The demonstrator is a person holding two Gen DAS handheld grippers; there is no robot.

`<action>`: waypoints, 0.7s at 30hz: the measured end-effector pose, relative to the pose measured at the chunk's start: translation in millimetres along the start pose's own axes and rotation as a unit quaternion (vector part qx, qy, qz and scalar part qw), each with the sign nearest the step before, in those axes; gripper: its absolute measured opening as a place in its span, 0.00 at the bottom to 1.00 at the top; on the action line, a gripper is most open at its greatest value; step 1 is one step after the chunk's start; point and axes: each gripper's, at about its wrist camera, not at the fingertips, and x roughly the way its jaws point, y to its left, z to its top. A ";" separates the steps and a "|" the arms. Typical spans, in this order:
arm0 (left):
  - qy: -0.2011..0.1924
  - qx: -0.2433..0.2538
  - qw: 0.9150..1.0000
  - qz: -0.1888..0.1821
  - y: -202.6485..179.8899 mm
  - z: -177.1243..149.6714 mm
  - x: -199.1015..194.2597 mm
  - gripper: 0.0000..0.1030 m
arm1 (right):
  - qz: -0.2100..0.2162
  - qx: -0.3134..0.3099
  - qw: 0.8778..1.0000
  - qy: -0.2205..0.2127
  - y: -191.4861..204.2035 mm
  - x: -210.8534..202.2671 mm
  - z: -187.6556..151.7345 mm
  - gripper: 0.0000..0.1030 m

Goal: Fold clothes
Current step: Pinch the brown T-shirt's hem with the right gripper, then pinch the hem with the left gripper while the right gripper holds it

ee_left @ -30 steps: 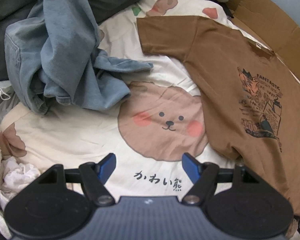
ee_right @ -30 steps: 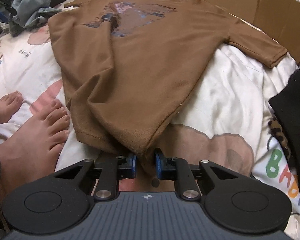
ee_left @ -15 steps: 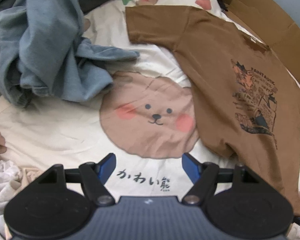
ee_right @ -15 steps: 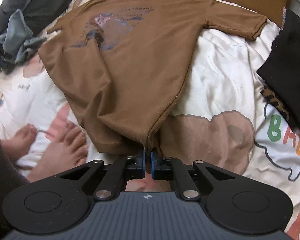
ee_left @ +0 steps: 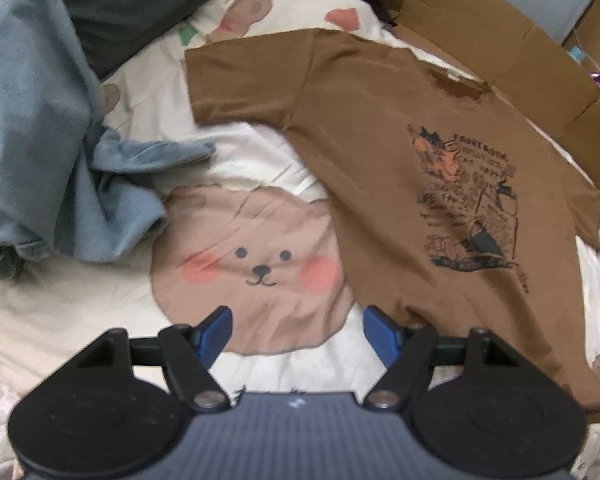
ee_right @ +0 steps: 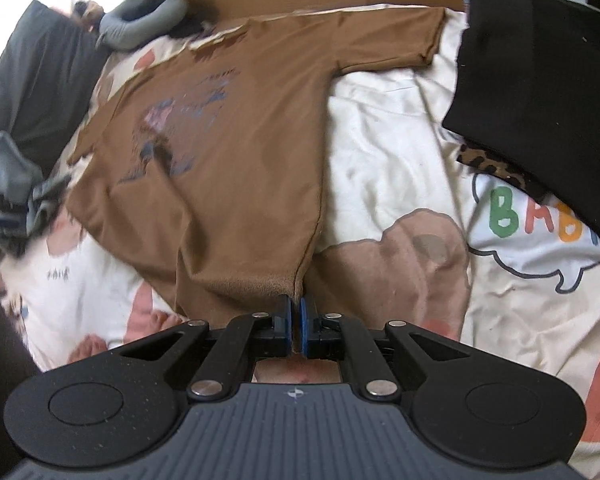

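Note:
A brown T-shirt (ee_left: 380, 152) with a dark and orange print lies front up on a cream bear-pattern bedsheet (ee_left: 260, 168). In the left wrist view my left gripper (ee_left: 298, 326) hangs open over the printed bear face, just left of the shirt's lower hem corner, with nothing between its blue pads. In the right wrist view my right gripper (ee_right: 295, 312) is shut on the bottom hem corner of the brown T-shirt (ee_right: 236, 168), and the cloth is pulled up taut from the sheet toward the pads.
A crumpled blue-grey garment (ee_left: 48, 152) and dark clothes (ee_left: 132, 4) lie to the left. Flattened cardboard (ee_left: 500, 52) borders the far side. A black garment (ee_right: 540, 100) over a leopard-print one (ee_right: 496, 166) lies right of the shirt. A person's toes (ee_right: 92, 348) rest on the sheet.
My right gripper closed fully on the shirt's hem corner, rolled and lifted it, drawing the cloth taut. My left gripper shifted toward the shirt's lower hem and stayed open.

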 end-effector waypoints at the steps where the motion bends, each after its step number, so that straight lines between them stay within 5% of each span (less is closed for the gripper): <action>1: -0.004 0.000 1.000 -0.005 -1.2 -0.3 1.2 0.72 | 0.001 0.007 1.000 -0.001 -1.6 0.5 0.6 0.02; 11: -0.008 0.048 0.999 -0.024 -21.4 -19.0 35.5 0.68 | -0.003 0.043 0.999 0.015 -19.3 9.3 21.7 0.02; 21: 0.007 0.051 0.995 -0.082 -39.4 -34.3 69.0 0.66 | -0.035 0.034 0.998 0.030 -23.8 20.6 50.2 0.02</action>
